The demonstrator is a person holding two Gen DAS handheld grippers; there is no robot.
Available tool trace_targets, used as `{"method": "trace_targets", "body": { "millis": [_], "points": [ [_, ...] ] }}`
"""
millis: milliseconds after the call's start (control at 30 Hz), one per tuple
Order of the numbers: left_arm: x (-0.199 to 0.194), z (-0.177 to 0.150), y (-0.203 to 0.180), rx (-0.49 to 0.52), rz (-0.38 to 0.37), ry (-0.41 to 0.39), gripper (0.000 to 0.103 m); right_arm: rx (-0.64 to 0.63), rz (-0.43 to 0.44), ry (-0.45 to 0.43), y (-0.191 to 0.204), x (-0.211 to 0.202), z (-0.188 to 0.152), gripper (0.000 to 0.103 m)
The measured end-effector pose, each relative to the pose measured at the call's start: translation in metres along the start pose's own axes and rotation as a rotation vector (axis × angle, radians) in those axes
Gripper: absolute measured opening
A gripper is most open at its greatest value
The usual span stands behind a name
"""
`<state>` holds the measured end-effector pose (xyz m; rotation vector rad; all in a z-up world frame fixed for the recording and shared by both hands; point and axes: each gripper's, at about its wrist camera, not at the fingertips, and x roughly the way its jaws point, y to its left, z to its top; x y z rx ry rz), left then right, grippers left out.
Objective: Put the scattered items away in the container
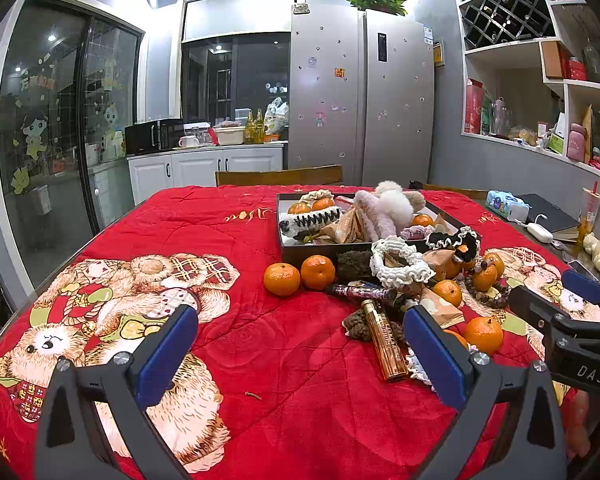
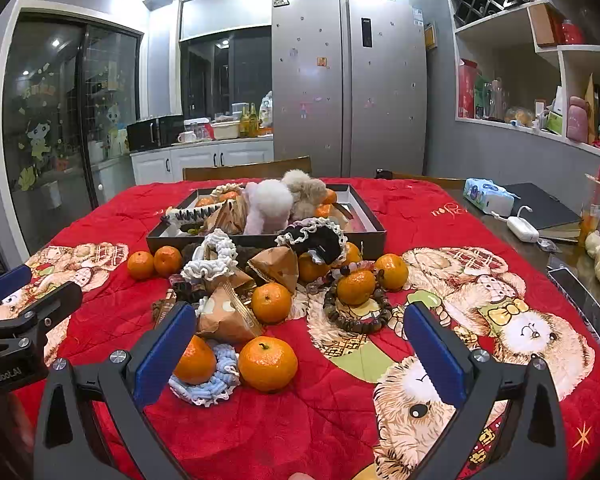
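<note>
We see a shallow dark tray (image 2: pixel 374 236) with a pale floor lying flat toward the far middle of the bench, already piled with fluffy pink and white plush pieces (image 2: pixel 268 202), a zigzag black-and-white clip (image 2: pixel 192 214), tangerines and brown paper packets. Just in front of it the scattered items crowd together: two tangerines (image 2: pixel 154 263) side by side at the left, a white crocheted scrunchie (image 2: pixel 214 258), a black scrunchie with a pale frill (image 2: pixel 316 238) leaning on the tray wall, a wooden bead bracelet (image 2: pixel 358 316) ringing one tangerine, a pale blue scrunchie (image 2: pixel 208 382) under another, and a gold tube (image 1: pixel 384 342) lying flat.
</note>
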<state>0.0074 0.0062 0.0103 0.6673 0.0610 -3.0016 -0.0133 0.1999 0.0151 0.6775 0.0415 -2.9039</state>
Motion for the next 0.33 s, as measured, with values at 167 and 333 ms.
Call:
{"method": "trace_targets", "body": {
  "millis": [167, 333],
  "points": [
    [-0.0001, 0.0001, -0.0001, -0.001, 0.0, 0.0, 0.103, -0.001, -0.001, -0.002, -0.0006, 0.0013, 0.0006, 0.103],
    [-0.0002, 0.0001, 0.0, -0.001, 0.001, 0.002, 0.103, -0.001, -0.001, -0.001, -0.0006, 0.0009, 0.0006, 0.103]
  ]
}}
